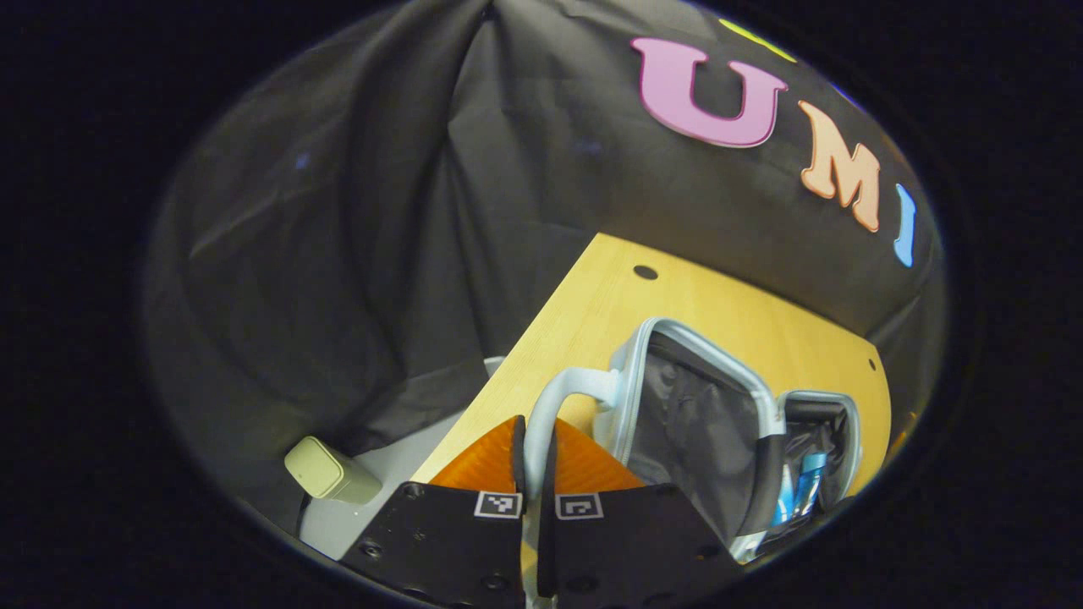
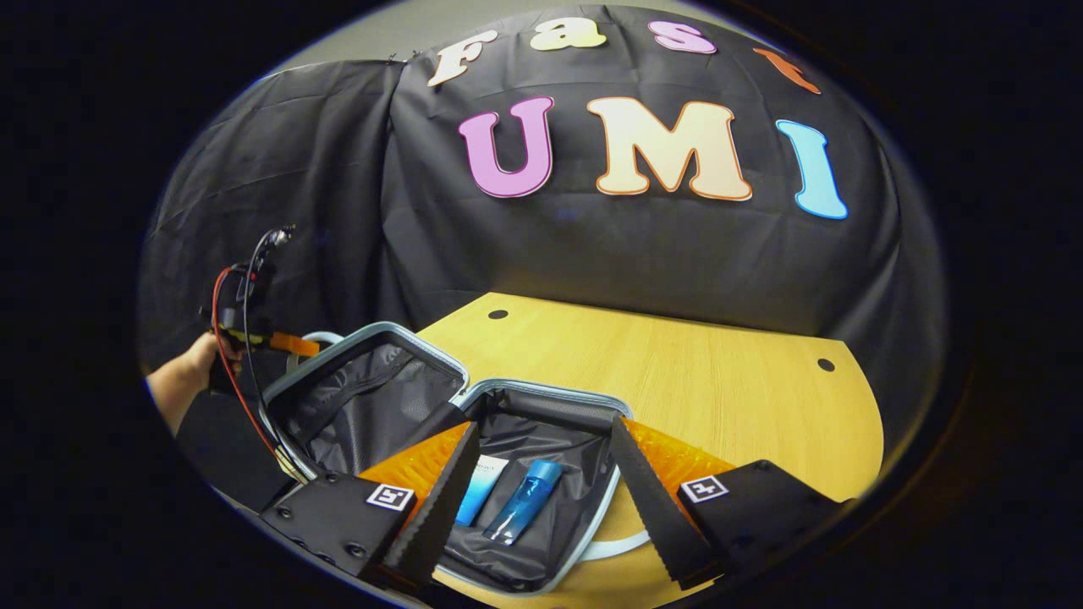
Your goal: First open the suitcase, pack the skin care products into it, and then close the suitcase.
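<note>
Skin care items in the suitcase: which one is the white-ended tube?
The left one, white at its far end. The other is an all-blue bottle lying to its right in the suitcase.

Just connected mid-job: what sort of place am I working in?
Likely a staged recording booth, not a home: black cloth wall, a bare wooden table, and one open suitcase on it.

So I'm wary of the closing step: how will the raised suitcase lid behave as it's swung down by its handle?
The lid has a rigid-looking frame, so it should pivot as one piece rather than flop. Its fabric lining looks loose and could bunch at the rim. The left claw pinches the thin handle, which may twist in the grip.
</note>
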Tool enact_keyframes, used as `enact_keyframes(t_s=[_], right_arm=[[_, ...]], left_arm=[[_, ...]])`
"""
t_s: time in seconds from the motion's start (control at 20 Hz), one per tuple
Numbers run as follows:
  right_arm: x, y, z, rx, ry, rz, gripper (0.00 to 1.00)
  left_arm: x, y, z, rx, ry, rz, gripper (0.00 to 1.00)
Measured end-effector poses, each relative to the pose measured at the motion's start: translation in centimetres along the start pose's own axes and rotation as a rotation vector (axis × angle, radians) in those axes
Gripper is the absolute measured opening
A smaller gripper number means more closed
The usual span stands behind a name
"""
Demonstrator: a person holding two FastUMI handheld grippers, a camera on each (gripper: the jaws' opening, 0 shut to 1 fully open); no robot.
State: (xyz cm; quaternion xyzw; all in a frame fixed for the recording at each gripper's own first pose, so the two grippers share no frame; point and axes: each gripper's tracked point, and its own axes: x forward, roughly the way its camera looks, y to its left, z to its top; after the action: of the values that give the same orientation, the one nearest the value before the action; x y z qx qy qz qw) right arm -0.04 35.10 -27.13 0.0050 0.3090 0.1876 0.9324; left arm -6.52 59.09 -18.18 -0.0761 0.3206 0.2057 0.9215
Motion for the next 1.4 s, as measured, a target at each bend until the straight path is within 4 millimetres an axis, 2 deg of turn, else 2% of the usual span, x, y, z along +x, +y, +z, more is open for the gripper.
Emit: enact_keyframes(t_s=[0.15,0.35,0.55,0.6,0.65,0.7,0.9,1.1,1.15,1.2,1.4], right_arm=[[-1.2,-1.2,0.7,0.007,-0.032,0.020,0.98],[-2.6,-3.3,2.0,0.010,-0.077,0.030,0.98],[-4.1,-5.2,2.3,0.020,-0.100,0.029,0.98],[-4.5,-5.7,2.3,0.023,-0.105,0.026,0.93],[-4.8,-6.1,2.3,0.027,-0.108,0.025,0.98],[-5.2,-6.6,2.3,0.034,-0.111,0.025,0.93],[-6.6,-8.7,2.1,0.052,-0.121,0.004,0.93],[-8.1,-11.4,2.1,0.069,-0.138,-0.033,0.98],[-8.4,-12.2,2.2,0.075,-0.143,-0.046,0.94],[-8.8,-12.8,2.3,0.083,-0.148,-0.057,0.98],[-10.6,-15.3,2.0,0.087,-0.153,-0.096,0.98]], left_arm=[[-3.8,-3.4,3.2,0.045,-0.082,-0.019,0.00],[-8.2,-9.8,6.2,0.117,-0.166,-0.074,0.00],[-11.3,-16.5,7.1,0.187,-0.217,-0.155,0.00],[-11.9,-18.0,7.2,0.197,-0.228,-0.177,0.00],[-12.4,-19.6,7.2,0.207,-0.231,-0.198,0.00],[-13.0,-21.3,7.2,0.211,-0.237,-0.225,0.00],[-14.8,-29.2,5.9,0.205,-0.230,-0.391,0.00],[-15.5,-35.4,3.4,0.223,-0.179,-0.500,0.00],[-15.6,-37.0,2.7,0.223,-0.163,-0.526,0.00],[-15.6,-38.4,1.8,0.220,-0.145,-0.551,0.00],[-15.1,-42.9,-3.1,0.280,-0.085,-0.608,0.01]])
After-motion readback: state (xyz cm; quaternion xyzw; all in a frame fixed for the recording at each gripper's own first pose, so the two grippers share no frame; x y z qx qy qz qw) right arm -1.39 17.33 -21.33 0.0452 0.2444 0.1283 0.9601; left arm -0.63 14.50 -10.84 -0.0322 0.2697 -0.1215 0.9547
